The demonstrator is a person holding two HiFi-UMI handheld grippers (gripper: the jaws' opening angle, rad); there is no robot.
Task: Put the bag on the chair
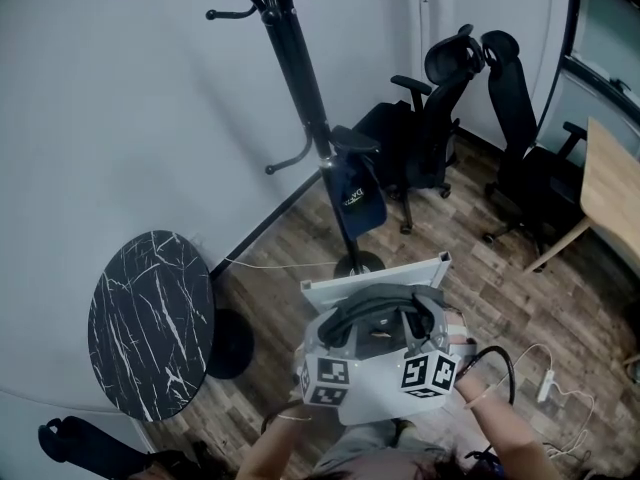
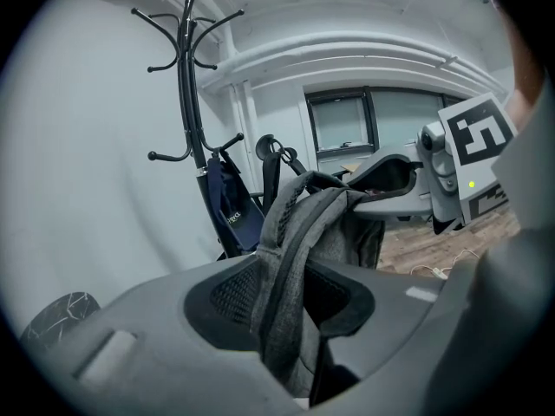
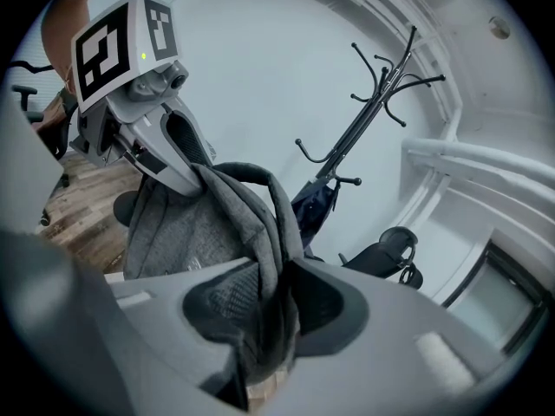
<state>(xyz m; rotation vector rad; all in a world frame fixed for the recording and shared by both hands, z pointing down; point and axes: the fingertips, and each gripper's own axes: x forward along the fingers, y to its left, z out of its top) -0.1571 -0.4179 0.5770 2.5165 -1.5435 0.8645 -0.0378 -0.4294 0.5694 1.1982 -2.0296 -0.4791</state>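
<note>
The white chair (image 1: 372, 278), as I take the pale panel to be, stands just ahead of and below both tools. The grey bag (image 3: 169, 228) hangs between them, not yet resting on a seat. The left tool (image 2: 279, 289) and right tool (image 3: 270, 306) each clamp a shoulder strap at a middling gap. This looks like the lowering step. Next, the bag must settle squarely on the seat before either tool lets go.

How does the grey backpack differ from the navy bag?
The grey backpack is mottled grey; the navy bag is dark blue with pale print. The backpack's straps are clamped in the left hand-held gripper and right hand-held gripper; the navy bag hangs on the coat rack. Both are soft fabric bags.
</note>
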